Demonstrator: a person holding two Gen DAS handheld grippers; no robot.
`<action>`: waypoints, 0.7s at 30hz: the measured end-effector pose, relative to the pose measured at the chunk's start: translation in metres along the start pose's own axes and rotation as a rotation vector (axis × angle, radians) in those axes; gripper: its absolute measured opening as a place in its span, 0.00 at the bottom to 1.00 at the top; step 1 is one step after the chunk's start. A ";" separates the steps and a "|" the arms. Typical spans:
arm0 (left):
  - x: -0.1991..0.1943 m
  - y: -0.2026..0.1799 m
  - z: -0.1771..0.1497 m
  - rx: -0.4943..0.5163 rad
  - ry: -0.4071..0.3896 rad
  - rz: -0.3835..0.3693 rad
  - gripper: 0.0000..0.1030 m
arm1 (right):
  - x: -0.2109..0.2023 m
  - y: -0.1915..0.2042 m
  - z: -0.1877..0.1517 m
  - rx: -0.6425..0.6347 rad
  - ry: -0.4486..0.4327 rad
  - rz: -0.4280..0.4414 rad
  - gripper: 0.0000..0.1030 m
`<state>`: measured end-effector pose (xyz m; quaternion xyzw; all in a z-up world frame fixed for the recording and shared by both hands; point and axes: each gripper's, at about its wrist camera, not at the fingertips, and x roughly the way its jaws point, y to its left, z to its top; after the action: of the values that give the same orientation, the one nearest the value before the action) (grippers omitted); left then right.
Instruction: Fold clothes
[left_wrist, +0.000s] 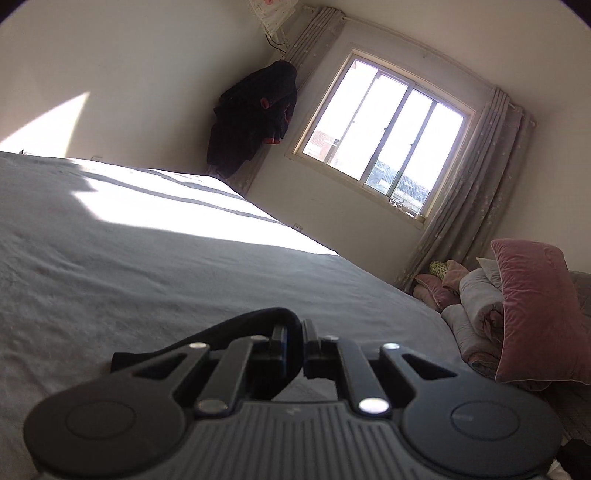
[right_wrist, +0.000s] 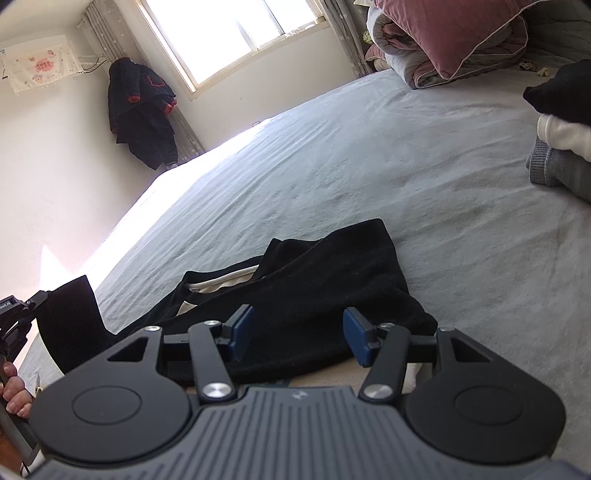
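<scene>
On the grey-sheeted bed (right_wrist: 369, 155) | crumpled black cotton garment (right_wrist: 314, 280) lay near its front edge | left gripper (left_wrist: 295, 347) jaws pinched its hem | right gripper (right_wrist: 299, 336) jaws spread just above it | judged best: pinch the opposite edge, draw taut, then fold.

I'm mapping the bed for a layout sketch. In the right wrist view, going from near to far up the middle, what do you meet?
right gripper, jaws open → black garment lying crumpled on the bed → bare grey bedsheet → window in the far wall.
</scene>
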<state>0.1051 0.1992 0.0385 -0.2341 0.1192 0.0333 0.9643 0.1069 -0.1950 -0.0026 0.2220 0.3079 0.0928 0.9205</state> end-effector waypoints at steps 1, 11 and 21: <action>0.000 -0.007 -0.006 0.015 0.017 -0.023 0.07 | -0.001 0.000 0.000 0.000 -0.001 0.001 0.56; 0.036 -0.046 -0.097 0.154 0.358 -0.118 0.07 | 0.001 0.000 0.000 0.010 0.007 0.011 0.56; 0.010 -0.039 -0.089 0.110 0.453 -0.149 0.53 | 0.007 0.010 -0.002 -0.026 0.044 0.020 0.56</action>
<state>0.1007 0.1242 -0.0234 -0.1910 0.3166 -0.0976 0.9240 0.1106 -0.1832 -0.0026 0.2111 0.3245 0.1109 0.9153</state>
